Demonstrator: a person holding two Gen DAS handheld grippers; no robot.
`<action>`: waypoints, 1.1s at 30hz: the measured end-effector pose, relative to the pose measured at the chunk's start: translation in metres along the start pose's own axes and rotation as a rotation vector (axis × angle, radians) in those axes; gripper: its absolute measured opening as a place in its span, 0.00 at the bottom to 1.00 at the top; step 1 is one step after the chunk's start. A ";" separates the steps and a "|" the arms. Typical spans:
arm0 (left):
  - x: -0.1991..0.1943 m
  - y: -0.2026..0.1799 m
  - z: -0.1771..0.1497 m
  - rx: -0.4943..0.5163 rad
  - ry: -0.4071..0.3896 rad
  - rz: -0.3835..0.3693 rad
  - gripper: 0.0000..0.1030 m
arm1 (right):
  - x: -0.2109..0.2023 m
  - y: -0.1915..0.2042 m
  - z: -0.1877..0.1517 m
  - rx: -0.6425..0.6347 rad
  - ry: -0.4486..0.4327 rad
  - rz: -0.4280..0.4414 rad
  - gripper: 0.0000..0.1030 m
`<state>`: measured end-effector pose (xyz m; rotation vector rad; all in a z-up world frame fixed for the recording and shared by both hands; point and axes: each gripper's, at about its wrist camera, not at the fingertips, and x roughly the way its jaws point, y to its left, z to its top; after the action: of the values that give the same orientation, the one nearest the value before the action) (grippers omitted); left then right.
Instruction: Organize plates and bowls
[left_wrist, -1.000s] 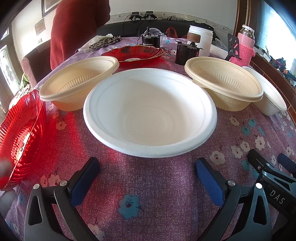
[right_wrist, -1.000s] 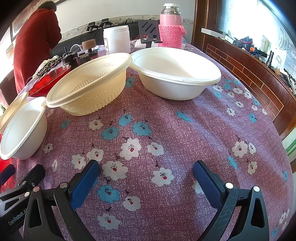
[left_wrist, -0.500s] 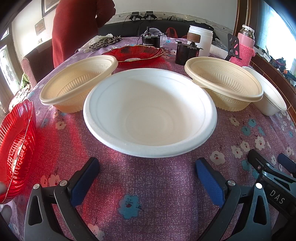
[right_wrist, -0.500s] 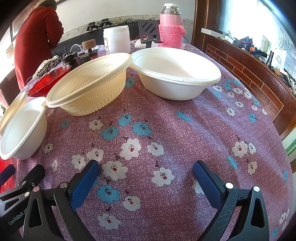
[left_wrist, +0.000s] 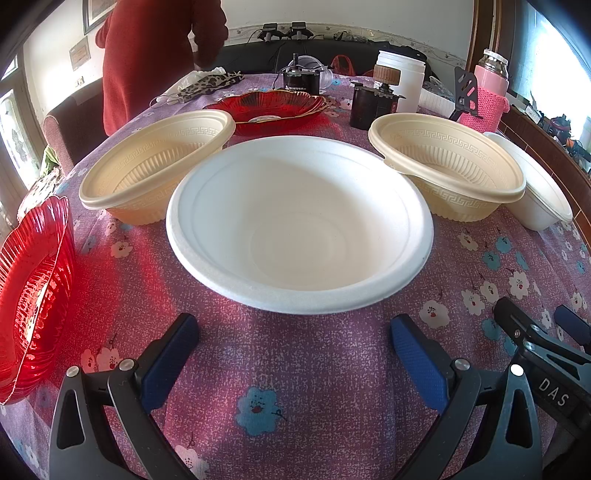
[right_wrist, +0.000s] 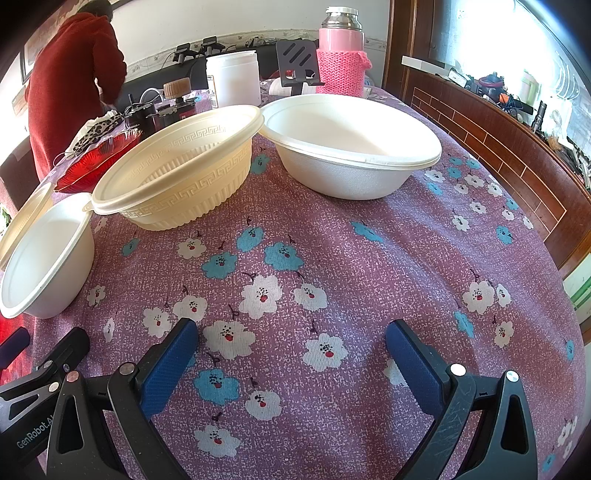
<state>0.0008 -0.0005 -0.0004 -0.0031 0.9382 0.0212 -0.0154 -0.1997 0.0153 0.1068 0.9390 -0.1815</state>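
A large white foam bowl (left_wrist: 299, 221) sits straight ahead of my left gripper (left_wrist: 293, 343), which is open and holds nothing. Cream patterned bowls flank it, one on the left (left_wrist: 159, 162) and one on the right (left_wrist: 447, 166). A second white bowl (left_wrist: 543, 199) stands at the far right. One red glass plate (left_wrist: 269, 107) lies behind, another (left_wrist: 33, 280) at the left edge. My right gripper (right_wrist: 291, 343) is open over bare cloth, short of the cream bowl (right_wrist: 177, 166) and the white bowl (right_wrist: 351, 147). The central white bowl (right_wrist: 48, 254) shows at its left.
A person in a red sweater (left_wrist: 155, 62) stands at the table's far left. A white jar (left_wrist: 402, 85), a pink flask (left_wrist: 491, 92), a black phone stand (right_wrist: 295, 62) and dark devices (left_wrist: 369, 103) crowd the back. A wooden ledge (right_wrist: 498, 147) borders the right side.
The red plate at the left edge has dropped lower and slid left. The person in red has shifted slightly right. Both grippers and the bowls have stayed put.
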 end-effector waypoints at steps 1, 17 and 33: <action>0.000 0.000 0.000 0.000 0.000 0.000 1.00 | 0.000 0.000 0.000 0.000 0.000 0.000 0.99; -0.002 0.001 -0.001 0.014 0.020 -0.012 1.00 | 0.001 0.000 0.000 0.000 0.000 0.000 0.99; -0.029 0.011 -0.036 0.165 0.059 -0.098 1.00 | 0.003 0.000 -0.001 0.002 -0.001 -0.002 0.99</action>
<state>-0.0458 0.0100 0.0021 0.1036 0.9955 -0.1480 -0.0144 -0.1998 0.0126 0.1076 0.9381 -0.1840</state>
